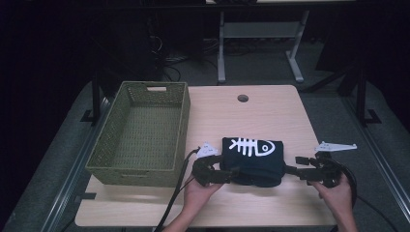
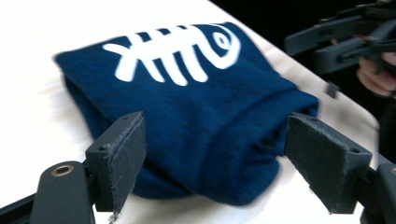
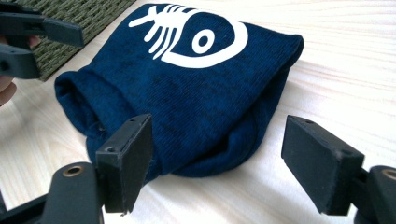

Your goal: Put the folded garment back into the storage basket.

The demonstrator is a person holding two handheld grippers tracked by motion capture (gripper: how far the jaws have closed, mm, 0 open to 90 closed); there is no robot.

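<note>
While the basket [image 1: 145, 130] sits empty (green weave), grippers flank the garment [image 1: 253, 157].

1 folded navy garment [image 1: 253, 155], 1 green woven basket [image 1: 140, 137], 2 claws, 1 table [image 1: 270, 111]

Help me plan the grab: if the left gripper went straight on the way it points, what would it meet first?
Most likely the folded dark blue garment: the left gripper is open, its fingers on either side of the near edge.

Basket [image 1: 140, 133] just left of shirt [image 1: 252, 157]
</note>
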